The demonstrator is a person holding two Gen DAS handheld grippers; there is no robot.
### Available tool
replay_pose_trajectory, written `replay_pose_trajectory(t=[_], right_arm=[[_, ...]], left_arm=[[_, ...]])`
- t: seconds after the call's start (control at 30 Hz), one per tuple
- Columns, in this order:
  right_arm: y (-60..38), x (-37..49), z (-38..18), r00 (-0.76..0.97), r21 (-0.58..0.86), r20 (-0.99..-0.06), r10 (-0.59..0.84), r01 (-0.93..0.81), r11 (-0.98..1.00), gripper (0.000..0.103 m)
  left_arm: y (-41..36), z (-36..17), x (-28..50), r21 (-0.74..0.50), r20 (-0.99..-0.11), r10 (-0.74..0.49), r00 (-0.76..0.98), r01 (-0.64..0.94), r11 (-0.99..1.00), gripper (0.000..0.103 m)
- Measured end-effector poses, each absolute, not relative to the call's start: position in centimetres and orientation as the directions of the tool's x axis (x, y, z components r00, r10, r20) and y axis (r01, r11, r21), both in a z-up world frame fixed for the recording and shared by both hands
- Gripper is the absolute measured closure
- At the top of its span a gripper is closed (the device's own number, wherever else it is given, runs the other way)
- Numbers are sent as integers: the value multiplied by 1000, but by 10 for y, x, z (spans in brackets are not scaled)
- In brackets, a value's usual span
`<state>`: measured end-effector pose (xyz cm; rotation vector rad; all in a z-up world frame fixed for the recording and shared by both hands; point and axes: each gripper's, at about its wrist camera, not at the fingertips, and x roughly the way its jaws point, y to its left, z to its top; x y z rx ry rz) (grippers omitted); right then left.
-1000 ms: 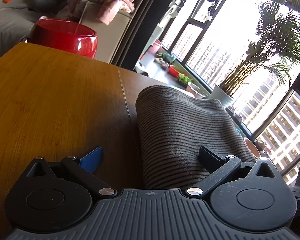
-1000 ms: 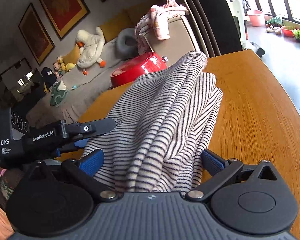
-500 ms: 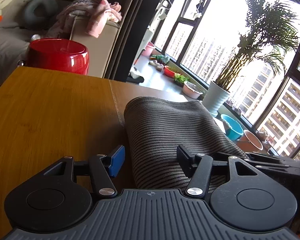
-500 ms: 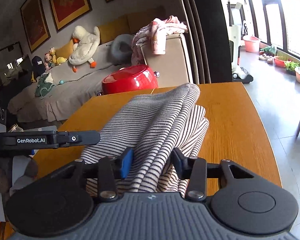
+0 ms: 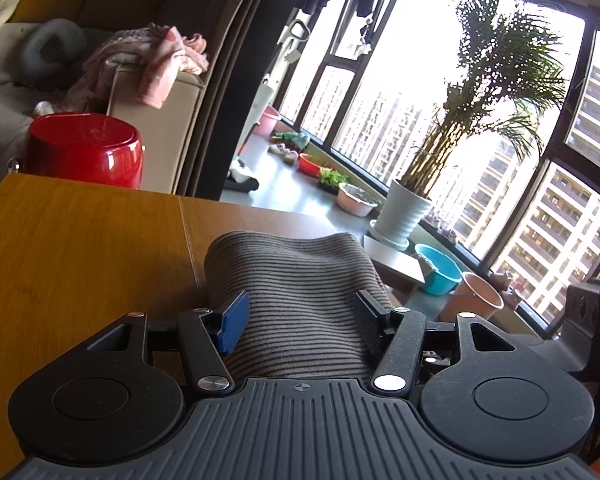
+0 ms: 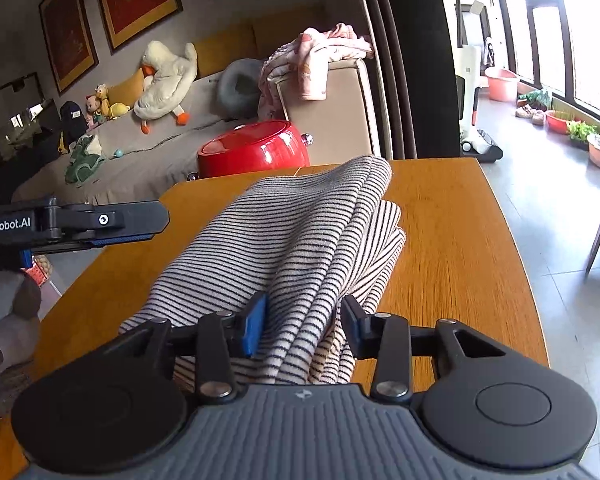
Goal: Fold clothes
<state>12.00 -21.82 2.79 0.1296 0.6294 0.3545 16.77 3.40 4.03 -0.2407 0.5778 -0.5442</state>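
Note:
A folded striped garment (image 6: pixel 300 240) lies on the wooden table (image 6: pixel 452 248); in the left wrist view it shows as a dark striped bundle (image 5: pixel 292 280). My left gripper (image 5: pixel 300 316) has its jaws closed in against the near end of the garment. My right gripper (image 6: pixel 302 322) has its jaws pressed on a thick fold at the garment's other end. The left gripper's finger also shows in the right wrist view (image 6: pixel 100 220), at the left edge.
A red round container (image 5: pixel 86 148) stands beyond the table's far edge, by a beige sofa arm with pink clothes (image 5: pixel 152 60). Potted plant (image 5: pixel 404 208) and basins sit by the window. The table's right edge (image 6: pixel 516 240) drops to the floor.
Both grippers went from wide open to closed on the garment's ends. Both views tilted up, so more of the room shows behind the table.

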Motion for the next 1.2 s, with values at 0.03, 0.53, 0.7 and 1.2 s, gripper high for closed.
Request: replay_pose_trajectory(t=[0.03, 0.53, 0.7, 1.2], right_arm=[[-219, 121, 32, 752, 216, -553, 359, -287, 933, 58], [-202, 170, 43, 762, 132, -574, 300, -275, 952, 68], [-209, 165, 31, 768, 139, -571, 292, -259, 956, 59], [-189, 193, 60, 800, 89, -526, 289, -286, 954, 71]], left_arm=[[31, 37, 170, -354, -470, -546, 694, 419, 836, 41], [26, 14, 171, -302, -520, -514, 682, 416, 858, 34], [29, 10, 172, -316, -525, -521, 673, 414, 854, 31], [31, 9, 172, -323, -530, -520, 670, 407, 854, 31]])
